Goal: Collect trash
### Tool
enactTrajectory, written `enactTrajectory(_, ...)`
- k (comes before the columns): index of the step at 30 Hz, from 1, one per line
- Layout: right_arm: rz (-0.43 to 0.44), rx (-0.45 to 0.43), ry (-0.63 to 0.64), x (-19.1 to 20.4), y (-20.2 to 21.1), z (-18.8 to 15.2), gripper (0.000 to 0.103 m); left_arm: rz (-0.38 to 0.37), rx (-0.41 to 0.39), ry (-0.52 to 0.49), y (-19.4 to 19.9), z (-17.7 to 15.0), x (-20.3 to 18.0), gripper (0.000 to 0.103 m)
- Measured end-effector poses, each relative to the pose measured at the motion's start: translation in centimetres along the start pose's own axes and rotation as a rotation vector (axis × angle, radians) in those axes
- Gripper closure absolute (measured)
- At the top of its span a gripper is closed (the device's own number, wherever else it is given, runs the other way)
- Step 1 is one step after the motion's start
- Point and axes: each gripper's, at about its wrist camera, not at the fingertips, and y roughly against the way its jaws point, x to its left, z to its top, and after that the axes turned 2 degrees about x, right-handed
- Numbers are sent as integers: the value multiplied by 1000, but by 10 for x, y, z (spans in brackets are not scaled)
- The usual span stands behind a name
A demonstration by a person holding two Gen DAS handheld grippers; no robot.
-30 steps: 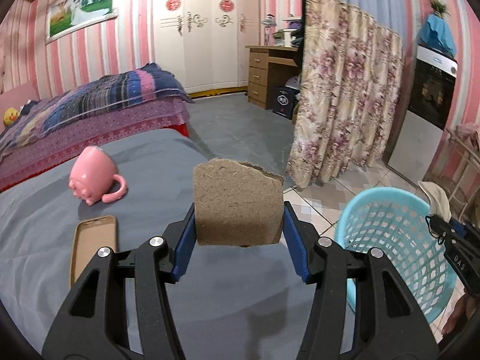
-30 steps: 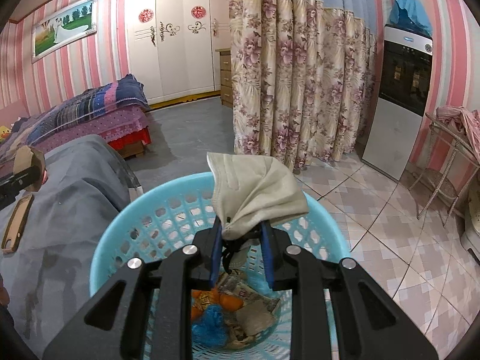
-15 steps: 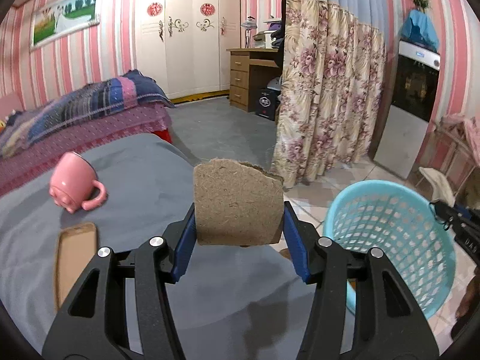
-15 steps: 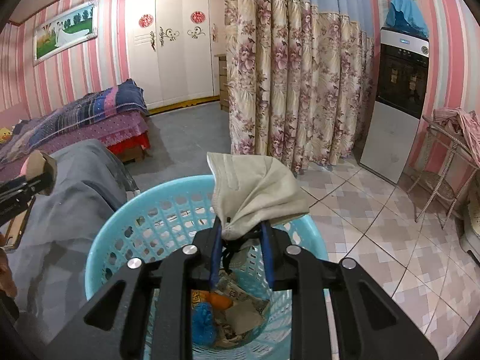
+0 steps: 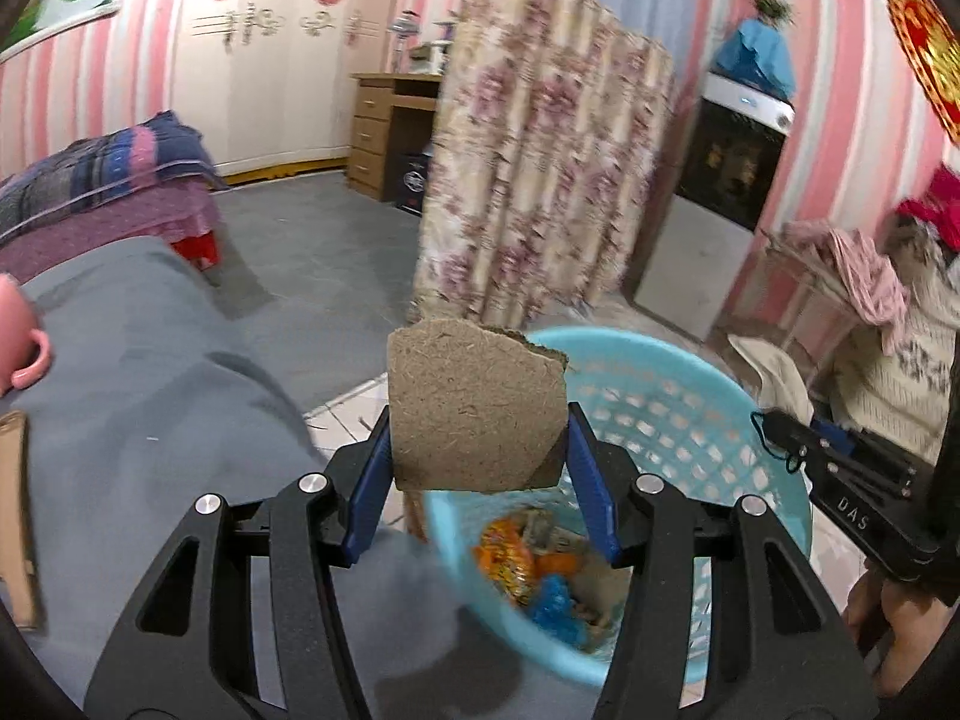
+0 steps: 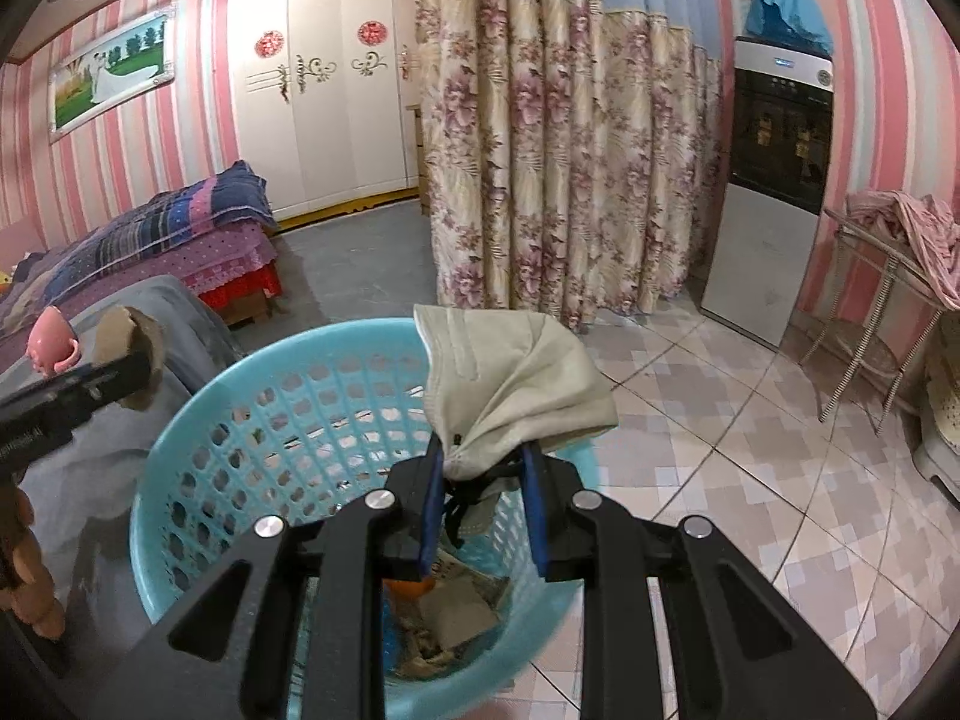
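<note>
My left gripper (image 5: 477, 456) is shut on a torn brown cardboard piece (image 5: 474, 408), held upright above the near rim of the light blue plastic basket (image 5: 690, 408). The basket holds orange and blue wrappers (image 5: 528, 570) and paper scraps. My right gripper (image 6: 483, 462) is shut on a beige face mask (image 6: 510, 378), over the same basket (image 6: 240, 420). In the right wrist view the left gripper (image 6: 129, 360) with its cardboard comes in from the left. In the left wrist view the right gripper (image 5: 780, 426) shows at the basket's far right.
A grey-covered bed (image 5: 150, 372) lies at the left with a pink mug (image 5: 24, 342) and a brown flat case (image 5: 15, 504). A floral curtain (image 6: 570, 168), a white appliance (image 6: 774, 192) and a rack with clothes (image 6: 900, 240) stand beyond the tiled floor.
My left gripper swung right from over the bed to the basket's rim, cardboard still held, and tilted down. My right gripper with the mask shifted slightly over the basket.
</note>
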Motion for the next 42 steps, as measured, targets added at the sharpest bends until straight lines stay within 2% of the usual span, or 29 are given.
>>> enactTrajectory(6,-25,9,-24,-17,4,-4,80,-1,33,-57,-16,-8,-29,47)
enactTrajectory(8,-27,10,-29,-20,4,-3,80,-1,28,-63,-14,-8,-31,31)
enactTrajectory(10,-29,11,-32,-22,4,-3,80,13,16,-57,-11,-7,-30,22)
enactTrajectory(14,-28,9,-31,-21,5,-4,80,40,13,-32,-7,-3,-17,20)
enactTrajectory(19,-22,11,-16,-14,4,-3,80,133,-14,-42,2,-1,1,14)
enactTrajectory(29,-5,23,10,24,-16,2,77,165,-18,9,14,4,30,12)
enactTrajectory(31,-4,29,10,30,-20,3,70,167,-15,17,15,4,34,12)
enactTrajectory(32,-5,27,7,34,-21,3,58,168,-14,21,14,4,35,11)
enactTrajectory(33,-17,20,9,37,-21,2,39,169,-13,25,15,4,37,11)
enactTrajectory(35,-46,3,16,41,-21,2,22,171,-14,25,15,6,38,11)
enactTrajectory(37,-65,3,25,44,-21,1,20,173,-17,24,17,6,39,11)
enactTrajectory(39,-80,8,26,44,-21,1,9,175,-19,24,18,7,40,10)
enactTrajectory(42,-91,8,25,43,-20,3,9,176,-19,29,19,6,42,10)
